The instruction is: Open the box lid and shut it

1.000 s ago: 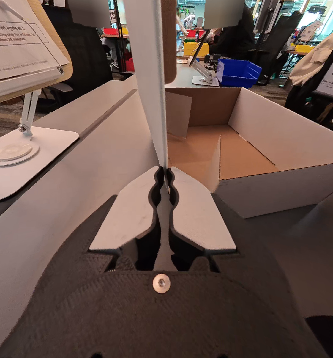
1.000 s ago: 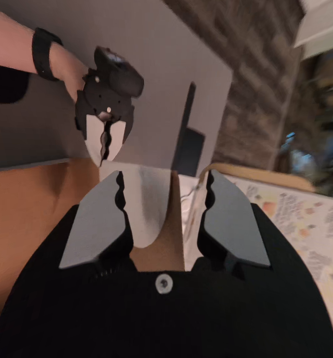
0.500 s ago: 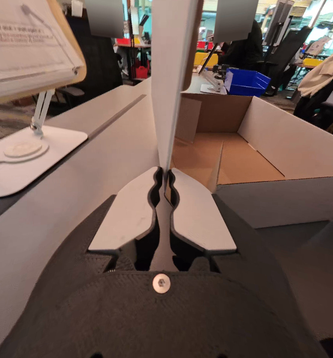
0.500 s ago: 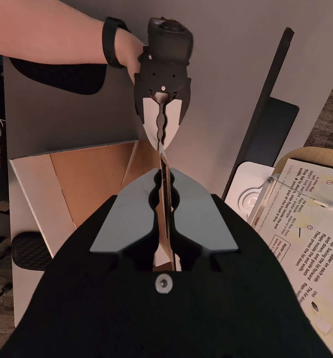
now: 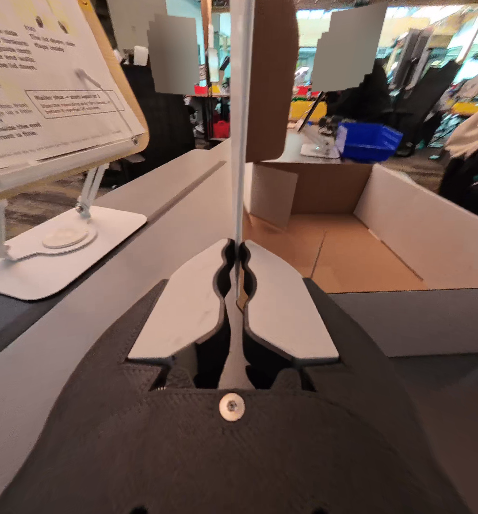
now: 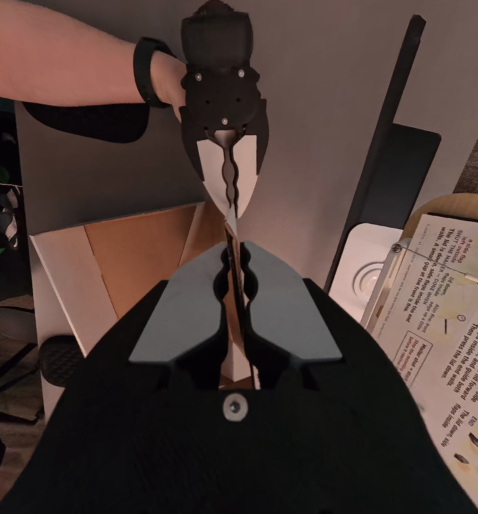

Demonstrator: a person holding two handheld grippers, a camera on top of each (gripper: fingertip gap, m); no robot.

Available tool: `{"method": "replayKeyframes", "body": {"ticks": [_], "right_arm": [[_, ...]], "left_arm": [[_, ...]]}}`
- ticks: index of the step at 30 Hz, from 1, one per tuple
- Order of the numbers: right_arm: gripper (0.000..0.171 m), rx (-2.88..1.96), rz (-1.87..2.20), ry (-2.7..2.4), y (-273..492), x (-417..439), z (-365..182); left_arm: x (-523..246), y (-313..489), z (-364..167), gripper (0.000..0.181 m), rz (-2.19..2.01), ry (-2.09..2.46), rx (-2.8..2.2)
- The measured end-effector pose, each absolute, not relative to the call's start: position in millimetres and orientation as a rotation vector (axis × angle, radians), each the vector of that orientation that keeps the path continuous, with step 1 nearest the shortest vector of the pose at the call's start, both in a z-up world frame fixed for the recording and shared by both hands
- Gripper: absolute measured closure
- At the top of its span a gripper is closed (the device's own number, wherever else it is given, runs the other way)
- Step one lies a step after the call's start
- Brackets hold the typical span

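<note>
- Two grippers clamp one panel: the white-outside, brown-inside cardboard lid (image 5: 239,116) of the open mailer box stands upright on edge, seen almost edge-on in both wrist views.
- Left gripper (image 5: 237,247) is clenched on the lid's near edge; the right wrist view shows it from above, pinching the far end of the same panel.
- Right gripper (image 6: 234,246) is likewise clenched on the lid, at the opposite end, so the lid's long axis runs from one tool to the other.
- Open white cardboard box (image 5: 415,219), brown inside, lies to the right of the lid in the left wrist view, and its cavity holds nothing I can see.
- Shutting probably means swinging the lid toward that cavity, both ends together; uneven motion could twist the panel.
- White stand with a printed instruction sheet (image 5: 48,83) sits on the other side, away from the swing.
</note>
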State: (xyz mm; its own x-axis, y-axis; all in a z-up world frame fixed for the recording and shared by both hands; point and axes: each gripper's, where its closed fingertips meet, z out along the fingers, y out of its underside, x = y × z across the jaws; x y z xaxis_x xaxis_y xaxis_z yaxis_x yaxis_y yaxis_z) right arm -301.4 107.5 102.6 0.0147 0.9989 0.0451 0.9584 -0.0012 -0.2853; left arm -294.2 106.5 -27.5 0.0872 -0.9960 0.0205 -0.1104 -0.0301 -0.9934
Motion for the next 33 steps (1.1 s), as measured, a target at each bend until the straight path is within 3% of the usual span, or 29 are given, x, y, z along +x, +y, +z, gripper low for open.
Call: {"method": "replayKeyframes", "body": {"ticks": [10, 13, 14, 22, 25, 33], "right_arm": [[0.166, -2.054, 0.247, -2.036, 108, -302, 103], [0.165, -2.05, 0.253, -2.042, 106, -302, 103], [0.166, -2.047, 0.259, -2.04, 106, -303, 104], [0.166, -2.04, 0.239, -2.037, 106, -302, 103], [0.164, -2.034, 0.237, -2.042, 104, -302, 102], [0.166, -2.028, 0.236, -2.034, 104, -301, 103]], "left_arm": [[-295, 108, -27, 0.177, -1.096, 1.217, -1.385], [-294, 107, -7, 0.17, -1.104, 1.163, -1.323], [-294, 106, -3, 0.178, -1.103, 1.163, -1.311], [-294, 108, -4, 0.178, -1.097, 1.171, -1.343], [-293, 110, 3, 0.168, -1.053, 1.163, -1.318], [-291, 107, 4, 0.178, -1.045, 1.215, -1.328]]}}
